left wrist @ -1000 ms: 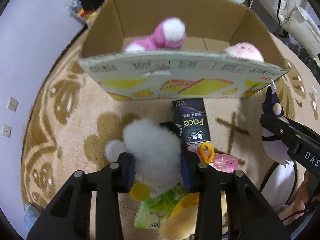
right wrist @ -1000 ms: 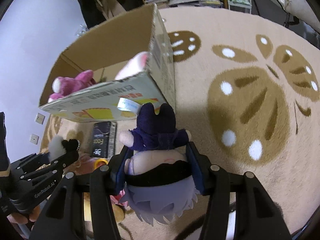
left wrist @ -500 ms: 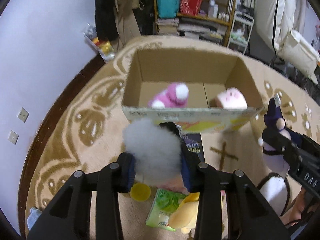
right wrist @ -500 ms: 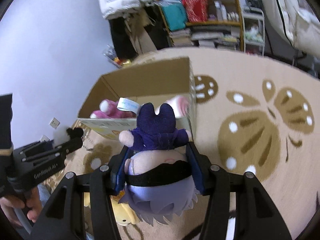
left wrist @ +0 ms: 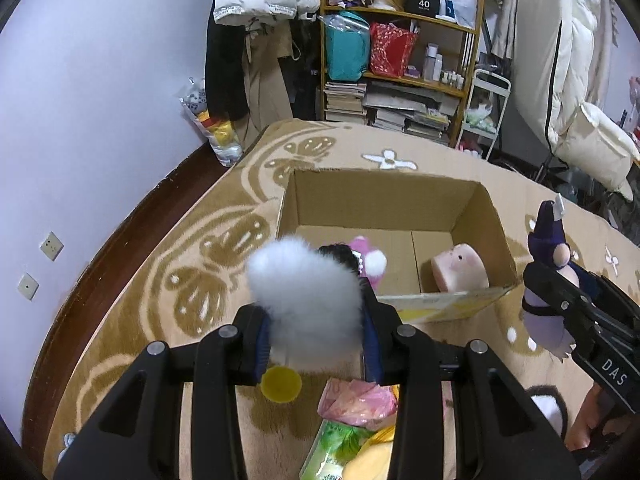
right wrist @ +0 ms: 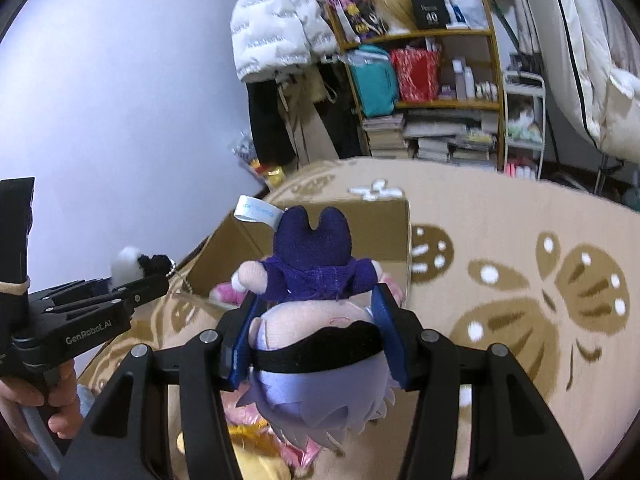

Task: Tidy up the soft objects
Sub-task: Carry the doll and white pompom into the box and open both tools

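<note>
My left gripper (left wrist: 316, 340) is shut on a fluffy white plush (left wrist: 304, 296) with a black part and a yellow foot, held above the rug just before the open cardboard box (left wrist: 380, 196). My right gripper (right wrist: 316, 340) is shut on a doll (right wrist: 316, 280) in dark purple clothes with lilac hair, held upside down above the rug at the box's right; it also shows in the left wrist view (left wrist: 548, 248). Inside the box lie a pink and white plush (left wrist: 370, 258) and a pale pink plush (left wrist: 460, 268).
On the rug (left wrist: 160, 300) under the left gripper lie a pink packet (left wrist: 356, 400), a green tissue pack (left wrist: 332, 452) and a yellow plush (left wrist: 372, 464). A cluttered shelf (left wrist: 400, 60) and hanging coats stand behind the box. A wall rises at the left.
Both grippers have risen with their plushes. The box now appears lower and farther, with its inside visible from above.
</note>
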A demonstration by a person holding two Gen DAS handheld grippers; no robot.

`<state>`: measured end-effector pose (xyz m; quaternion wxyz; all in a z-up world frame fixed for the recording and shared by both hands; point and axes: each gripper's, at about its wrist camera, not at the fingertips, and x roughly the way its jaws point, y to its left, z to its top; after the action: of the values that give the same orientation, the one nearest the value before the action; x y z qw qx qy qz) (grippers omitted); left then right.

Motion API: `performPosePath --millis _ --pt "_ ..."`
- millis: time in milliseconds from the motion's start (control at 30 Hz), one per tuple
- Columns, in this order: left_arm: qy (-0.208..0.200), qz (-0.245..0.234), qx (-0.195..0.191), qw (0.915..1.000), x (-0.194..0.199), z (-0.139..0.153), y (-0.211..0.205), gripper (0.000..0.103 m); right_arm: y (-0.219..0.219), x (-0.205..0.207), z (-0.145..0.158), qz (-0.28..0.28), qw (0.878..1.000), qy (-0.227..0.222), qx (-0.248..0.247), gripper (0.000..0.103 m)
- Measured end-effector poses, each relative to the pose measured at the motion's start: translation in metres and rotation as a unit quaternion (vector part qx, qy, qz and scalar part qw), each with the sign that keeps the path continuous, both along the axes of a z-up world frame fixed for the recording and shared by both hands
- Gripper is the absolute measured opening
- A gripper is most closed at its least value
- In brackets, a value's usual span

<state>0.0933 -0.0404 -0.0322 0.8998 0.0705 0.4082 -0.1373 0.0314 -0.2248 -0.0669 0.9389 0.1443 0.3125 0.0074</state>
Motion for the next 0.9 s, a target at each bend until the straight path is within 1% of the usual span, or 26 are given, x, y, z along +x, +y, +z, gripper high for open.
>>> performPosePath --millis 100,200,333,400,467,567,800,900 --pt "-0.006 0.001 -0.001 1.0000 0.006 0.004 0.000 0.036 0.001 0.008 0.003 0.004 1.000 -0.012 -0.001 0.057" --pt "-0.021 0.002 0.008 0.9998 0.014 0.007 -0.002 0.036 0.001 0.017 0.005 0.008 1.000 -0.020 -0.006 0.057" --pt "-0.023 0.010 -0.004 0.9997 0.033 0.006 -0.001 0.036 -0.002 0.029 0.004 0.011 1.000 -0.023 -0.008 0.057" --pt "-0.028 0.010 0.004 0.9996 0.041 0.004 -0.003 0.036 -0.006 0.035 0.004 0.012 1.000 -0.024 -0.010 0.057" --pt "-0.038 -0.003 0.021 0.9991 0.047 0.004 -0.010 0.036 -0.009 0.041 0.002 0.012 1.000 -0.025 -0.013 0.057" --pt "-0.051 -0.019 0.034 0.9979 0.050 0.004 -0.019 0.037 -0.013 0.048 0.000 0.011 1.000 -0.024 -0.015 0.057" --pt "-0.037 -0.031 0.057 0.9972 0.060 -0.014 -0.031 0.037 -0.022 0.074 -0.011 0.016 1.000 -0.015 -0.011 0.057" --pt "-0.024 -0.027 0.057 0.9977 0.068 -0.024 -0.032 0.038 -0.022 0.081 -0.018 0.023 1.000 -0.008 -0.005 0.058"
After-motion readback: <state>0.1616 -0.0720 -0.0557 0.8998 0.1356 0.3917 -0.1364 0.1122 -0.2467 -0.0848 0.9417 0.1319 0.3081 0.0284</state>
